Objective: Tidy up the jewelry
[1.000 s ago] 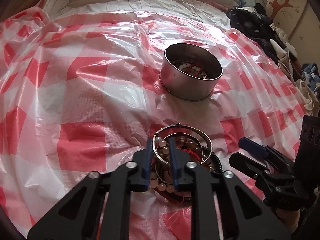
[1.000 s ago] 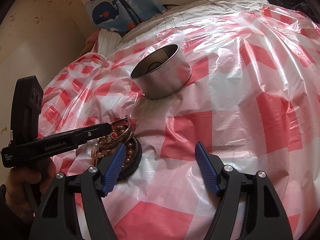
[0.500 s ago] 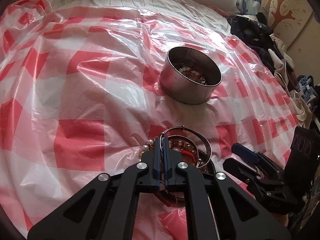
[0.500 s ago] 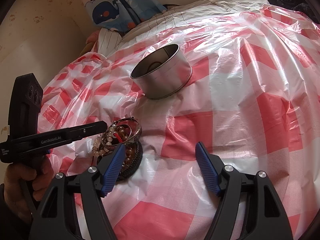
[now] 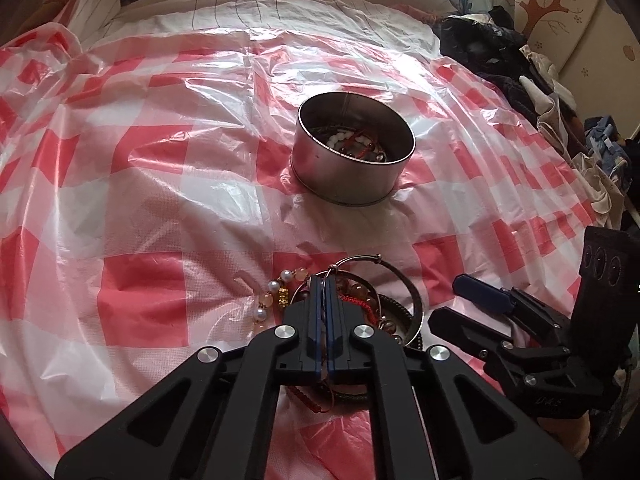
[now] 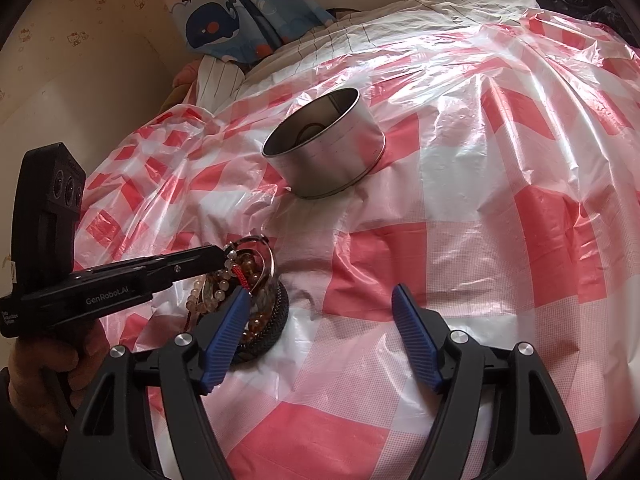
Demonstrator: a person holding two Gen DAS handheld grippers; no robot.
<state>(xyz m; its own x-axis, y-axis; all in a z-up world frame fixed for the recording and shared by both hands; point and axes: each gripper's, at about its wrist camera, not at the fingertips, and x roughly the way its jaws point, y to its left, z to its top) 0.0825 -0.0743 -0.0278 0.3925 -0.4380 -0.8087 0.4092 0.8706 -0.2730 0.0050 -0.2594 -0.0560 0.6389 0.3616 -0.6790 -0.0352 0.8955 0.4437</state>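
Observation:
A pile of bracelets (image 5: 360, 304) lies on the red-and-white checked plastic sheet (image 5: 160, 200): a silver bangle (image 5: 400, 276), a pearl and bead strand (image 5: 272, 300), a red cord and a black braided ring. My left gripper (image 5: 323, 284) is shut on the silver bangle at the top of the pile; it also shows in the right wrist view (image 6: 222, 258). A round metal tin (image 5: 352, 160) with beads and red cord inside stands beyond the pile. My right gripper (image 6: 320, 320) is open and empty, its left finger beside the pile (image 6: 240, 292).
Dark clothes (image 5: 500, 60) and other fabric lie along the right edge of the bed. A whale-print curtain (image 6: 240, 16) hangs behind the bed by the wall. The tin also shows in the right wrist view (image 6: 328, 148).
My left gripper has closed from open around the pile to shut on the silver bangle. The pile has shifted slightly and the bead strand spread left. The right gripper has stayed put.

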